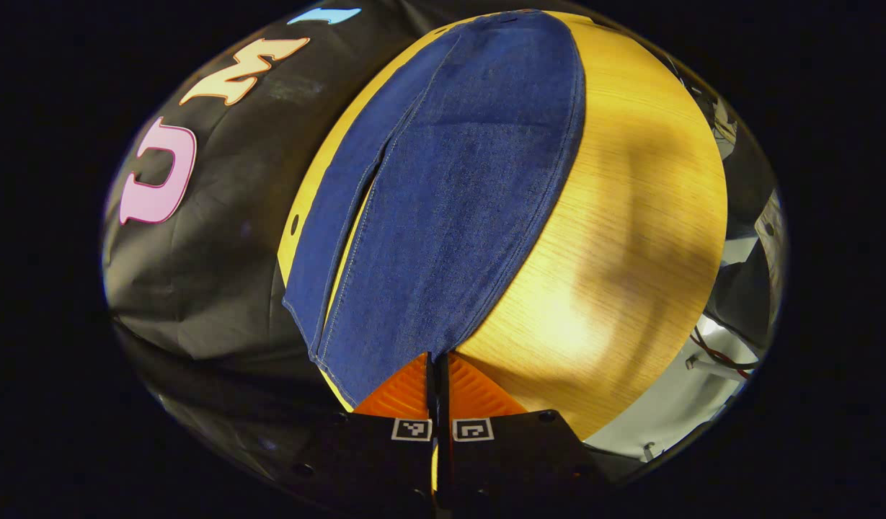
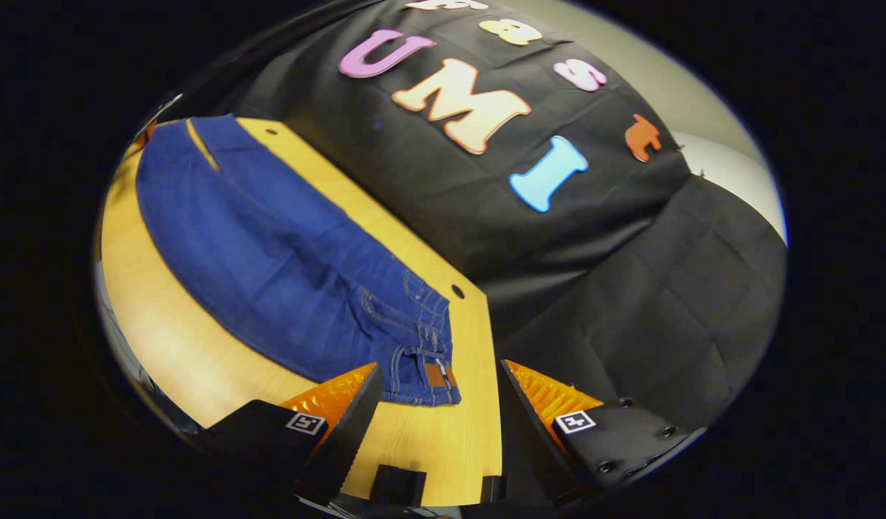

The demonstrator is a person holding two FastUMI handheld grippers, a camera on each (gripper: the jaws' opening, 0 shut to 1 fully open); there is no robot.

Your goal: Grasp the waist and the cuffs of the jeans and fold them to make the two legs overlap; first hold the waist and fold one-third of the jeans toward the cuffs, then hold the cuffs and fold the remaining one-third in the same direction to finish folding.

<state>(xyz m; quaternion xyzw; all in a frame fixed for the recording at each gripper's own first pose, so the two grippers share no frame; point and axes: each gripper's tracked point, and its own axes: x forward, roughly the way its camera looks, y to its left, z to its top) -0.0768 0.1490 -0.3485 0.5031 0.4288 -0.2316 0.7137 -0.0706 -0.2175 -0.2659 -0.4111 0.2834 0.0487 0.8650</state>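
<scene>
My wooden table [image 2: 443,440] carries the jeans [image 2: 269,267] laid flat along the booth's cloth wall [image 2: 630,274], legs overlapped — long axis running from the waist [image 2: 432,360], nearest my right gripper [image 2: 435,393], to the cuffs [image 1: 356,353] at my left gripper [image 1: 437,364]. Bare wood borders the jeans' open side. Left fingers are clenched on a cuff hem; right fingers are spread, released, just short of the waistband.

The jeans [image 2: 269,267] are showing a deep, even blue with pale stitching along the seams and a small brown patch [image 2: 436,373] at the waist. The table [image 1: 630,238] under them is glowing yellow with fine wood grain running across it.
</scene>
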